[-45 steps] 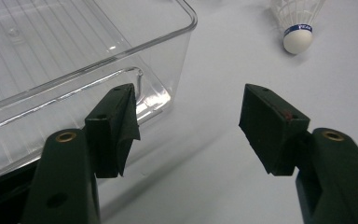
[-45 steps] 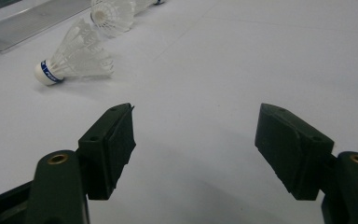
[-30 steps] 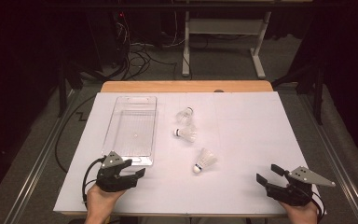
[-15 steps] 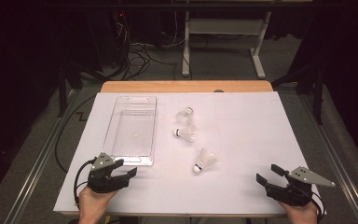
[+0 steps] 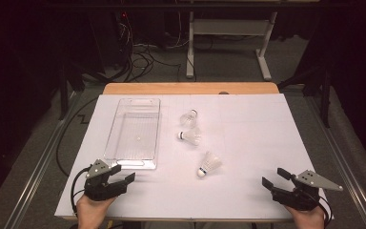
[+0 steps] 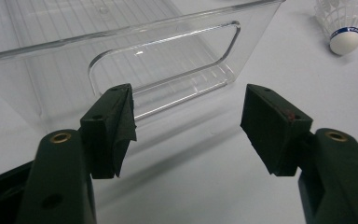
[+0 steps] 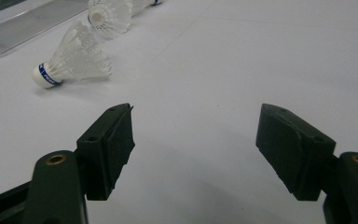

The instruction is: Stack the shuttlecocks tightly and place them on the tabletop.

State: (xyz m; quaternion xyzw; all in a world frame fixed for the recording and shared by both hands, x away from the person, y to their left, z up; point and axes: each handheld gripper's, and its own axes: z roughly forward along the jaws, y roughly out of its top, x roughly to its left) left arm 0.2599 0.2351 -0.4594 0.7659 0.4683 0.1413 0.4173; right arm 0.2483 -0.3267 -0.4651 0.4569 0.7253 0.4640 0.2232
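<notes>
I have the left gripper (image 5: 122, 173) low at the near left corner of the white surface (image 5: 248, 133), its jaws spread apart and gripping nothing. In the left gripper view they point at the near end wall of the clear plastic tray (image 6: 135, 51), which stands just beyond them without touching; the cut-out handle in that wall sits between the two jaw tips. From above, the tray (image 5: 134, 132) lies lengthwise on the left half of the surface, and I see nothing inside it. My right gripper (image 5: 275, 177) rests at the near right corner, jaws likewise released and holding nothing, with only bare white surface between them in the right gripper view. Three shuttlecocks lie to the right of the tray, well apart from both grippers. The nearest shuttlecock (image 5: 208, 164) lies on its side with its cork tip toward me; in the right gripper view it (image 7: 72, 63) shows a blue band around the cork. The middle shuttlecock (image 5: 189, 137) and the far shuttlecock (image 5: 189, 117) lie close together beside the tray's far half.
</notes>
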